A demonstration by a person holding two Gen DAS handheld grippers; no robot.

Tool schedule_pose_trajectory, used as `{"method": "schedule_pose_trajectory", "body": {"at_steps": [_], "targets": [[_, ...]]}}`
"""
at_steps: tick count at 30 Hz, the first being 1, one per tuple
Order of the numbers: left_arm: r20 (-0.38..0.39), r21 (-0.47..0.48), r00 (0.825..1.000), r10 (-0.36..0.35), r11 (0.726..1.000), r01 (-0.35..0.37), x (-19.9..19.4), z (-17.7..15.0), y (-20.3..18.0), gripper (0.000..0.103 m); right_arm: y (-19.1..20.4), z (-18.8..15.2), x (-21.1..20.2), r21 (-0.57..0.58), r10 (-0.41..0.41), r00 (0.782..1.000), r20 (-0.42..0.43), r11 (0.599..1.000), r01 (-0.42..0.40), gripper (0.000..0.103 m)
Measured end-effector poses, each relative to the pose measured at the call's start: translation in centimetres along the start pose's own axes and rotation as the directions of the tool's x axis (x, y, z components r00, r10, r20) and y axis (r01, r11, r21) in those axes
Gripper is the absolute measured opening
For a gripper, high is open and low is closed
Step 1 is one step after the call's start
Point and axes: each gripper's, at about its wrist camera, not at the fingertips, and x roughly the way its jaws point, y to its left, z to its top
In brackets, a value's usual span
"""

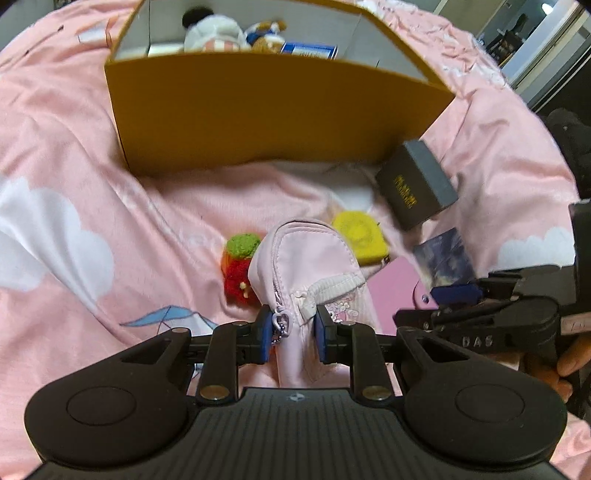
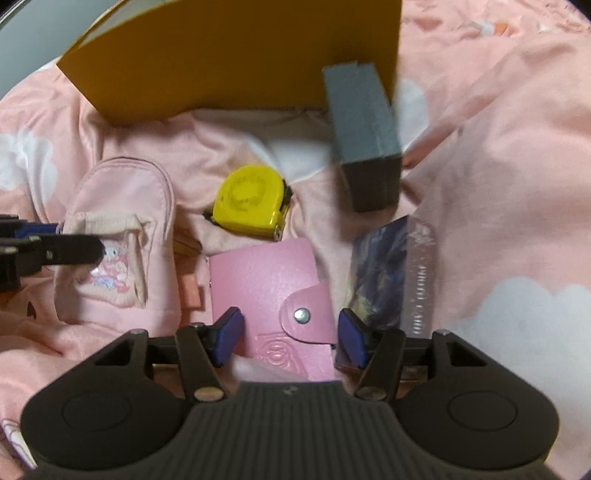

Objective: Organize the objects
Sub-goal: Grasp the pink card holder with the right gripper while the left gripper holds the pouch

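My left gripper point(image 1: 291, 328) is shut on a pale pink zip pouch point(image 1: 310, 266), with its blue pads pinching the zipper end. The pouch stands up off the bedding. In the right wrist view the same pouch point(image 2: 118, 236) is at the left, with the left gripper point(image 2: 62, 240) on it. My right gripper point(image 2: 291, 334) is open over a pink snap wallet point(image 2: 266, 273), which lies between the fingers; the pads do not press on it. A yellow tape measure point(image 2: 251, 203) lies beyond the wallet. A dark grey box point(image 2: 365, 140), blurred, tilts against the orange box point(image 1: 266, 110).
The orange box holds plush toys point(image 1: 218, 31) and a blue-white carton point(image 1: 310, 50). A knitted strawberry point(image 1: 240, 269) lies left of the pouch. A dark blue card packet point(image 2: 384, 266) lies right of the wallet. Everything rests on a pink cloud-print bedsheet point(image 1: 74, 166). A hand point(image 1: 569, 362) holds the right gripper.
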Motion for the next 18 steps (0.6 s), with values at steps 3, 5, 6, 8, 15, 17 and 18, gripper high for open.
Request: {"method": "schedule_pose_trajectory", "body": {"at_steps": [3,5,6,8,15,17,18], "targets": [[-0.024,-0.021,1.000,0.011,1.000,-0.011,0.8,0.0,0.4,0.031,-0.8,0.6,0.6,0.034,0.043,0.999,-0.006,0.999,-0.043,0.065],[-0.035,-0.061,0.999,0.008,0.998,-0.010,1.2,0.1,1.1,0.044,-1.5,0.7,0.9,0.058,0.078,0.997,-0.014,0.995,-0.077,0.069],[-0.041,-0.080,0.999,0.003,0.997,-0.006,1.4,0.2,1.4,0.048,-1.7,0.7,0.9,0.067,0.092,0.996,-0.016,0.994,-0.091,0.072],[-0.057,-0.103,0.998,-0.008,0.995,0.002,1.9,0.2,1.9,0.060,-1.8,0.8,1.0,0.077,0.107,0.994,-0.021,0.991,-0.106,0.074],[-0.075,-0.117,0.996,-0.048,0.992,0.039,2.6,0.2,1.7,0.064,-0.8,0.4,1.1,0.020,0.089,0.996,-0.031,0.996,-0.089,0.072],[-0.068,-0.120,0.996,-0.053,0.992,0.045,2.5,0.2,1.6,0.059,-1.2,0.2,0.2,0.048,0.089,0.996,-0.016,0.995,-0.088,0.059],[-0.065,-0.116,0.997,-0.051,0.992,0.043,2.4,0.2,1.5,0.058,-1.5,0.1,-0.3,0.068,0.100,0.995,-0.012,0.993,-0.099,0.049]]}}
